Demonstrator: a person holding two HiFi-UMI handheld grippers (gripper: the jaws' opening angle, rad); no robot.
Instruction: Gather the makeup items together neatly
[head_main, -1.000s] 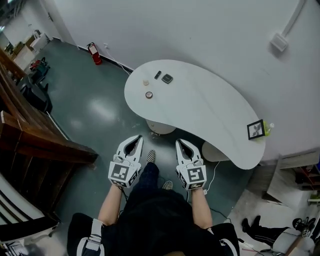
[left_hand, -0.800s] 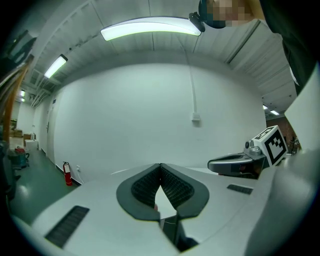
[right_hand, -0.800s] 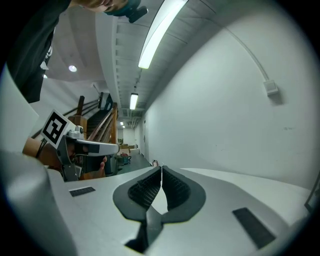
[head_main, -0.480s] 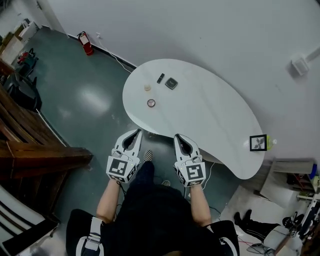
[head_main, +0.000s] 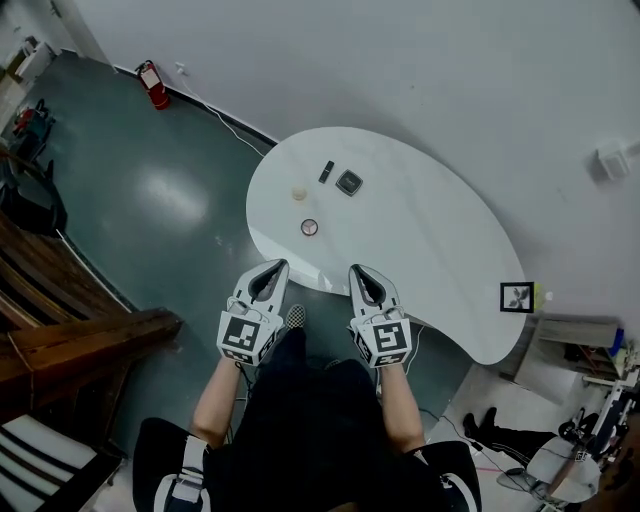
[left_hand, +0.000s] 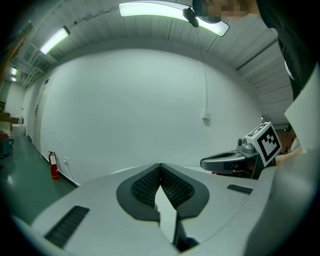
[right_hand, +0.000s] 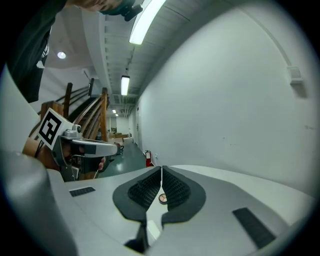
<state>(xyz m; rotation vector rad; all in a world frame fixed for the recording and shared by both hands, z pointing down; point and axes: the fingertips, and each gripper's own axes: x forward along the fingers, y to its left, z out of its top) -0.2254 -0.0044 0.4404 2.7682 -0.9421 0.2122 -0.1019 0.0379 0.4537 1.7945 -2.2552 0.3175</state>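
White tabletop (head_main: 420, 230) has drawn closer over the last second. I have walked up, and its near edge now lies just past both tips, so I judge gathering can soon begin, though nothing is touched yet. My left gripper (head_main: 273, 268) is pressed together and empty. Ahead, from the left, lie a small pale pot (head_main: 298, 193), a round compact (head_main: 309, 227) nearest me, a black stick (head_main: 326, 171) and a dark square compact (head_main: 348, 182), loosely spread and well apart from my tools. My right gripper (head_main: 359, 272) is likewise closed on nothing, with the round compact beyond its tips.

No legible text, labels or numbers
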